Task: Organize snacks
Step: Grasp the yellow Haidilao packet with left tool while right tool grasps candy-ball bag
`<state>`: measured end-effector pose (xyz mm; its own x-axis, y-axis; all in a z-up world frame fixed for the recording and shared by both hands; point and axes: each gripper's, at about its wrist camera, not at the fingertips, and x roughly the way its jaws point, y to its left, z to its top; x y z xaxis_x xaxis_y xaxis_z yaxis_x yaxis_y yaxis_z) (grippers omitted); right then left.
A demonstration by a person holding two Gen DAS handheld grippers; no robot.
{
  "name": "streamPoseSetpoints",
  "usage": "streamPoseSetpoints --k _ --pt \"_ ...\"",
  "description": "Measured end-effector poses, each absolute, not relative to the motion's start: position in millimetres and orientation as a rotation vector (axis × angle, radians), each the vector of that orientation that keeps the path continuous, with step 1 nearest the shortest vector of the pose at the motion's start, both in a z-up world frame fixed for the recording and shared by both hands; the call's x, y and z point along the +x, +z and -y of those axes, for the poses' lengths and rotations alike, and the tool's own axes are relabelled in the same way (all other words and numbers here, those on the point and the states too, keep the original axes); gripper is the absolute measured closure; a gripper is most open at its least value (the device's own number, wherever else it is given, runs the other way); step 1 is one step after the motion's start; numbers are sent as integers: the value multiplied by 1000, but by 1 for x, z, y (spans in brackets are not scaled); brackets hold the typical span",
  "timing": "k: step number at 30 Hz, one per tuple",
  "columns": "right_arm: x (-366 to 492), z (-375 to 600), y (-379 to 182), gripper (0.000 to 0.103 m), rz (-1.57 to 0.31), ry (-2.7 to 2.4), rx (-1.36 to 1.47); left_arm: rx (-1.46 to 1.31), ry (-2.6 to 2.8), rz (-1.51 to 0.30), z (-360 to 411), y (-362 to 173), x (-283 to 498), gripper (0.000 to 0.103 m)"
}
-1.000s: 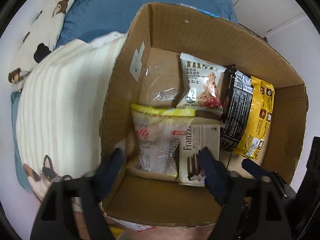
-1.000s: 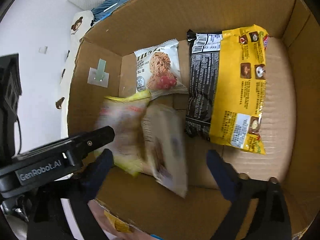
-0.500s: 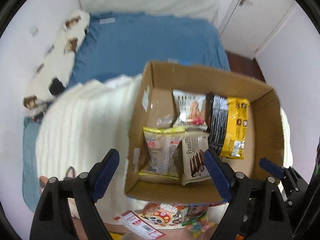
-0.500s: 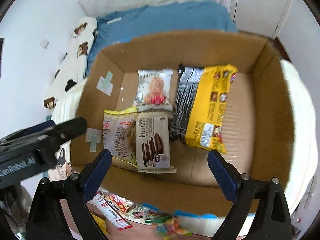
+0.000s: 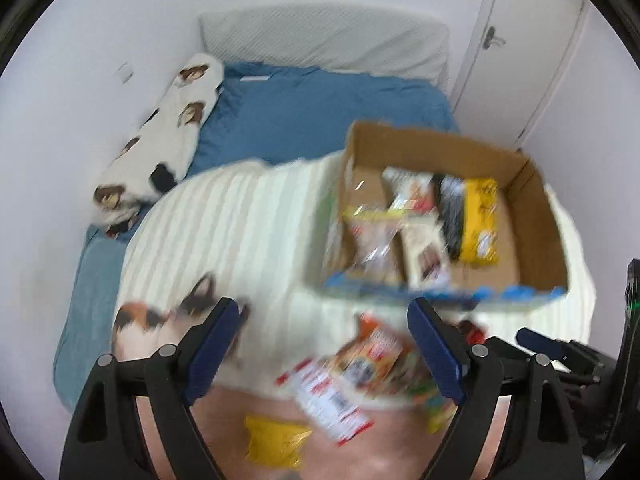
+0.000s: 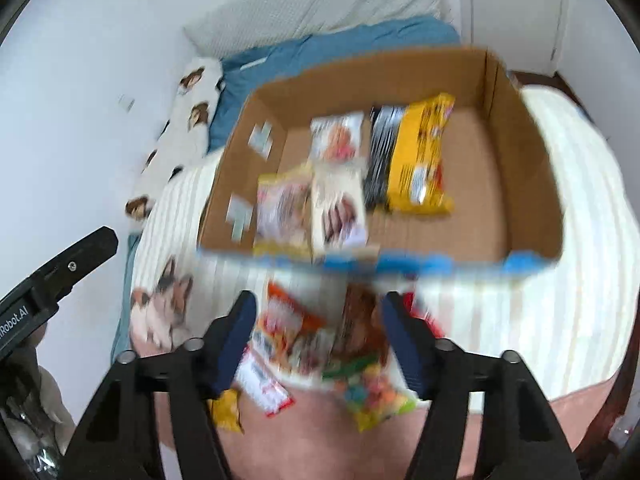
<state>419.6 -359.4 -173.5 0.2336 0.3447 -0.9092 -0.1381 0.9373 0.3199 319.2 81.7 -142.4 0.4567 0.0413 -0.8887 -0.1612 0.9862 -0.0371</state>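
here the cream striped blanket (image 5: 248, 232) on the bed carries the cardboard box (image 6: 520, 168), with four snack packets lying flat inside it. nearer, loose snack packets (image 6: 316, 340) lie in a blurred heap. the left gripper (image 5: 324, 344) gapes wide, empty. the right gripper (image 6: 318, 336) has just been closing, nothing between its jaws.

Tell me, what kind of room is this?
Most likely a bedroom. There is a bed with a blue sheet, a long pillow with puppy faces, and a cardboard box of snacks sitting on a striped blanket.
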Motion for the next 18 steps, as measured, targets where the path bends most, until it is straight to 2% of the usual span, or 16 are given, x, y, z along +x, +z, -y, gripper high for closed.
streamPoseSetpoints --k 3,4,5,6,13,18 --pt "397 352 -198 37 -1360 357 134 -145 148 -1160 -97 -175 289 17" --pt "388 349 -211 33 -1394 350 101 -162 157 -1193 -103 -190 277 17" --pt "381 348 -222 25 -1416 341 79 -177 168 -1222 -108 -205 267 17" --pt "374 348 -231 22 -1430 333 61 -190 175 -1252 -111 -218 258 17" --pt "357 337 -282 22 -1482 307 -59 -310 195 -1461 -126 -311 214 17" --pt "360 315 -317 24 -1510 310 -227 -301 163 -1497 -114 -334 211 17"
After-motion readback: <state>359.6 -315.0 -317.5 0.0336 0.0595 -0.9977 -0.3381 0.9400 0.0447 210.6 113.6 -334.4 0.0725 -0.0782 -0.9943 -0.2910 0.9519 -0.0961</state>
